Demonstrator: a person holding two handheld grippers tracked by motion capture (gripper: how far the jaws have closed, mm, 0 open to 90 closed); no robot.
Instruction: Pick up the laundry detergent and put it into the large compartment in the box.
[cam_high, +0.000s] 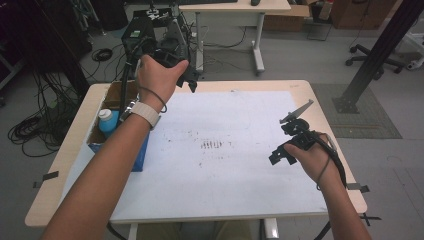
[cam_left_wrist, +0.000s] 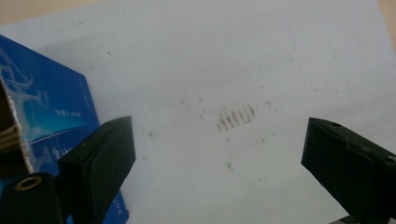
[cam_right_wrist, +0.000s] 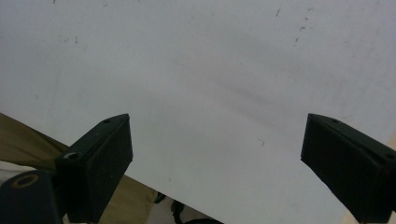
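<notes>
Forearms at near edge, left gripper (cam_high: 187, 75) raised over far-left corner beside blue box (cam_high: 117, 135), right gripper (cam_high: 282, 155) low near right edge, both jaws apart, empty; best lowered squarely.

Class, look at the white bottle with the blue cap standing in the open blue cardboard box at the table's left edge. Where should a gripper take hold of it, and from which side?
Grip the white bottle with the blue cap at its cap and shoulder, coming straight down from above. It stands upright inside the open blue cardboard box, whose walls block its sides, so probably only its top is reachable. The left gripper is nearest, jaws open.
</notes>
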